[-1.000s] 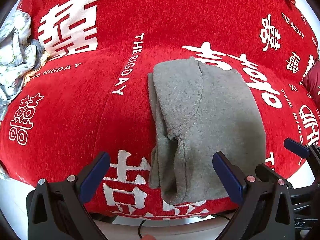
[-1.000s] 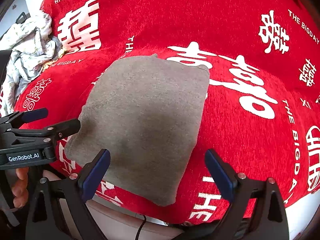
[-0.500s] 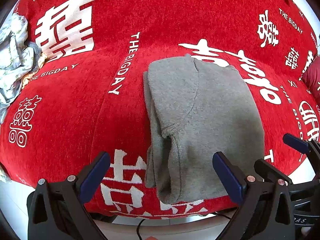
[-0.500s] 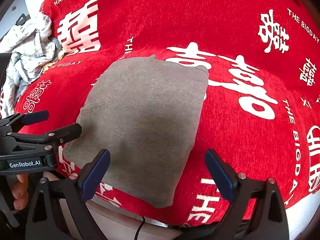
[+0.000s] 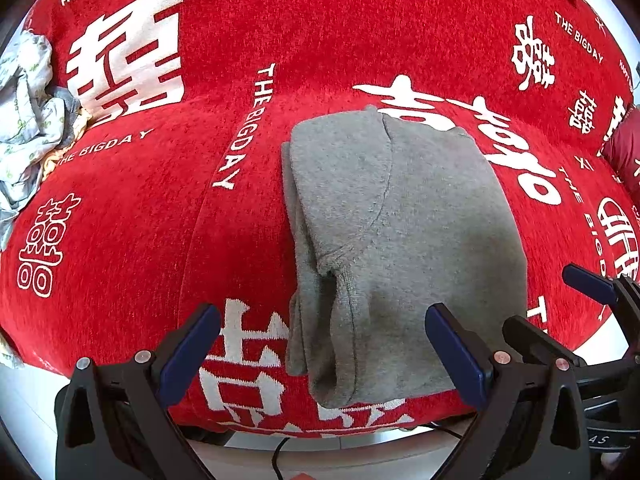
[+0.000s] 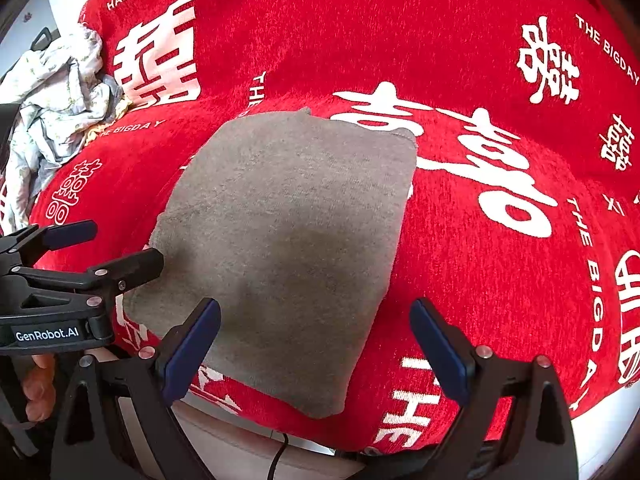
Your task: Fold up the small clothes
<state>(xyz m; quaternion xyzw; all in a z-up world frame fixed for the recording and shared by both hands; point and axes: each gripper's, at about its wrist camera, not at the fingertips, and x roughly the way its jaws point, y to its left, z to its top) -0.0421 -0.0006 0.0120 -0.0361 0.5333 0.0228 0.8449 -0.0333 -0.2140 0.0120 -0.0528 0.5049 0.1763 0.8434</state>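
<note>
A folded grey fleece garment (image 5: 404,236) lies flat on the red cover, near its front edge; it also shows in the right wrist view (image 6: 288,240). Its layered folds show along the left side in the left wrist view. My left gripper (image 5: 320,344) is open and empty, held just before the garment's near left edge. My right gripper (image 6: 316,344) is open and empty over the garment's near right corner. Each gripper shows at the side of the other's view: the right gripper (image 5: 592,300) and the left gripper (image 6: 80,256).
The red cover (image 5: 160,208) with white lettering spans the whole surface. A crumpled pile of pale printed clothes (image 6: 52,108) lies at the far left and shows in the left wrist view (image 5: 28,112) too. A dark red cushion (image 5: 624,148) sits at the right edge.
Both grippers have drifted slightly; the garment sits a little lower and more central in both views. The garment itself has not been moved.
</note>
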